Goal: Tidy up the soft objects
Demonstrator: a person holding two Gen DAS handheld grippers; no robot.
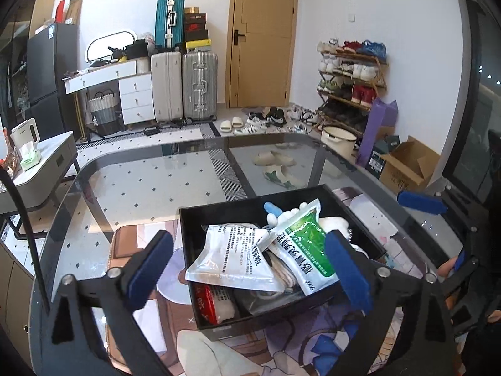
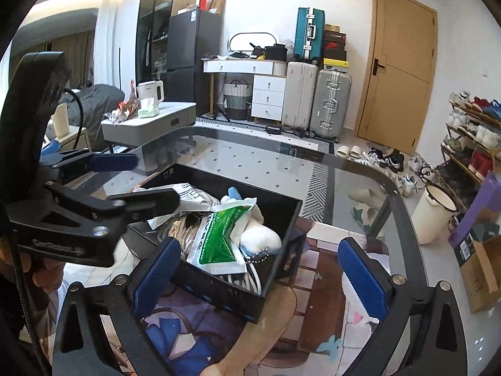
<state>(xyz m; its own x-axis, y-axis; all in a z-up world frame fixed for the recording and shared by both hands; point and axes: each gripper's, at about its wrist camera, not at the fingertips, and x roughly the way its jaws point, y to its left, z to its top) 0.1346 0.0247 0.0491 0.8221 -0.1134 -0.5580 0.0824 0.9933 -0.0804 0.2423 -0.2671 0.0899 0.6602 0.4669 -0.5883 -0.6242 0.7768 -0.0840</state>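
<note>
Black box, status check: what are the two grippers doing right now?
Left gripper open, empty. Right gripper open, empty. Box full: pouches, plush, cables. Nothing blocking.

Box on mat, mat on glass table.
Box [image 1: 360, 219] holds packets: printed packet [image 1: 231, 257] left of the leafy packet [image 1: 303, 247], plush toy [image 2: 260, 238] behind them, cable [image 2: 250, 282] beneath. Suitcases [image 1: 184, 87], door [image 1: 263, 37] stand beyond the table [image 1: 150, 181]; shoe rack [image 1: 350, 81] far right.

Black box [image 1: 200, 219] holds green-and-white pouch [image 1: 305, 244]; floor diamond-dotted white [image 1: 150, 185].
</note>
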